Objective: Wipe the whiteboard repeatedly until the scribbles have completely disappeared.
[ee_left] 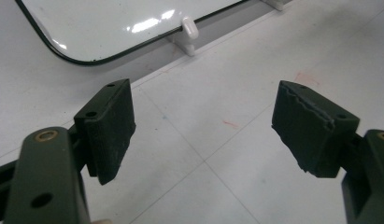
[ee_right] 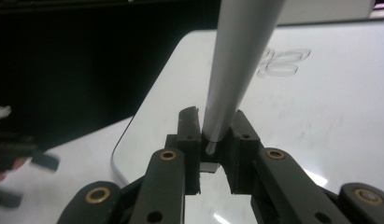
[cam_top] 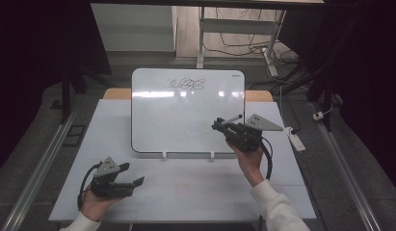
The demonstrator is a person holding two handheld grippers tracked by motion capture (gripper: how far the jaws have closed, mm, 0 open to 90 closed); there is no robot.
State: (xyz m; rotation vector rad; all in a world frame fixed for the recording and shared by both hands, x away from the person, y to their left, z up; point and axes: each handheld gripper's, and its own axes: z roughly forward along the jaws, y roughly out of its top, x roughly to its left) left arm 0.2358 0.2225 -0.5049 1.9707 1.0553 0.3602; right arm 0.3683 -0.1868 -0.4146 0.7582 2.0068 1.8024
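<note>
So the slim grey marker pen with the black cap (ee_right: 241, 65) is clamped in the right gripper (cam_top: 223, 126), whose jaws are closed on the pen's lower end. In the right gripper view the pen rises from between the two black jaws toward 12 o'clock, leaning a bit to 1. In the high view it pokes out toward 2 o'clock, over the right part of the white rounded-corner whiteboard (cam_top: 176, 120) propped on the pale table (cam_top: 186, 192).

Looks like the writing step: there's a black loopy scribble (cam_top: 186, 84) at the board's 12 o'clock edge. Can't tell whether the tip touches the board. Next move probably needs the tip tilted onto the surface with light pressure.

The left gripper (ee_left: 203, 130) sits at the table's 7 o'clock, jaws wide apart, holding nothing.
</note>
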